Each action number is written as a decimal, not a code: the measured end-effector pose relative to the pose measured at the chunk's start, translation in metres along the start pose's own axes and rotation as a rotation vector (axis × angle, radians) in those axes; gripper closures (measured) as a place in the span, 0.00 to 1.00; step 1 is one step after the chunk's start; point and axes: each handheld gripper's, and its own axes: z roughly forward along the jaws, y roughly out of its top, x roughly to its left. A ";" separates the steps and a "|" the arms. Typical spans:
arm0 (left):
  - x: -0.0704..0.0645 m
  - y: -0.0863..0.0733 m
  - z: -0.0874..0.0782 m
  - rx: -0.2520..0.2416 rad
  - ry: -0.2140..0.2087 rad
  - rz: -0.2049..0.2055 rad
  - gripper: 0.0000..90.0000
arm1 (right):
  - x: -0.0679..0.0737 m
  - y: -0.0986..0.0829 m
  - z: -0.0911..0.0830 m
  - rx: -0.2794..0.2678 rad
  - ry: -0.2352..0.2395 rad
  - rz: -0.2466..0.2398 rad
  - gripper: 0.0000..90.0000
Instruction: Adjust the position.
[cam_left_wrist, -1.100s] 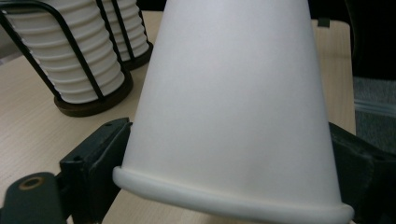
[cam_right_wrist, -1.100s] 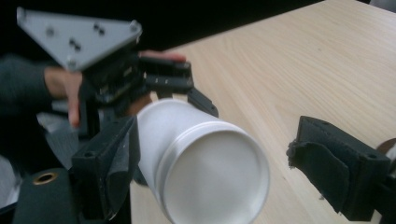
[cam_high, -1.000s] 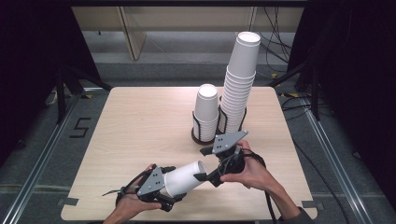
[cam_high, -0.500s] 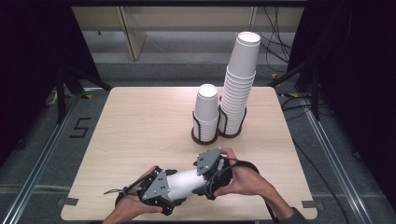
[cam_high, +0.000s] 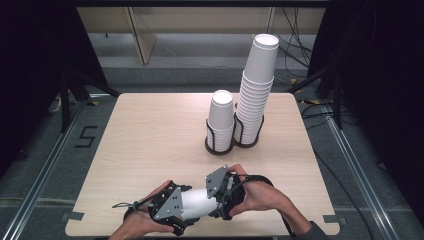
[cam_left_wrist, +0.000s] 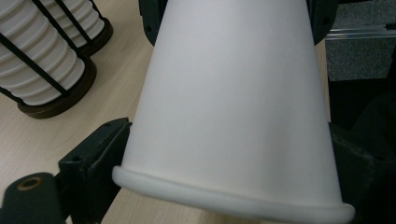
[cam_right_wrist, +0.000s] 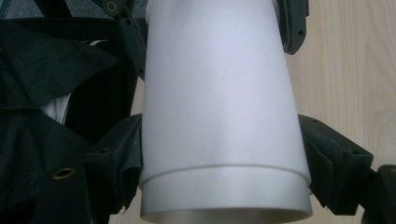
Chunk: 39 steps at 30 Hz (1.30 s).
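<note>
Lying on its side near the table's 6 o'clock edge, the cup is white paper, plain and tapered, with a rolled rim at one end and a recessed base at the other. In the right gripper view a thin seam rings the cup near its base; whether that marks a second cup nested inside I cannot tell. In the left gripper view the rolled rim runs across the bottom of the cup. The left gripper pinches the rim end, a jaw pressed to each side of the wall. The right gripper pinches the base end likewise. Holding both ends looks meant for passing the cup across, or for pulling nested cups apart. At 12 o'clock from the cup, well apart, stand two racks: the short stack, and just beside it at 3 o'clock the tall stack, both upside down, likely source or destination.
</note>
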 end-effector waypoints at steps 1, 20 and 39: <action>0.000 0.000 0.000 0.000 0.000 0.000 0.11 | 0.000 0.000 0.000 -0.001 0.002 0.000 0.25; 0.007 -0.008 -0.013 -0.412 -0.015 -0.168 0.05 | -0.013 -0.023 -0.023 -0.276 0.140 0.094 0.26; 0.010 -0.003 -0.015 -0.307 -0.016 -0.139 0.11 | -0.012 -0.024 -0.014 -0.219 0.112 0.126 0.19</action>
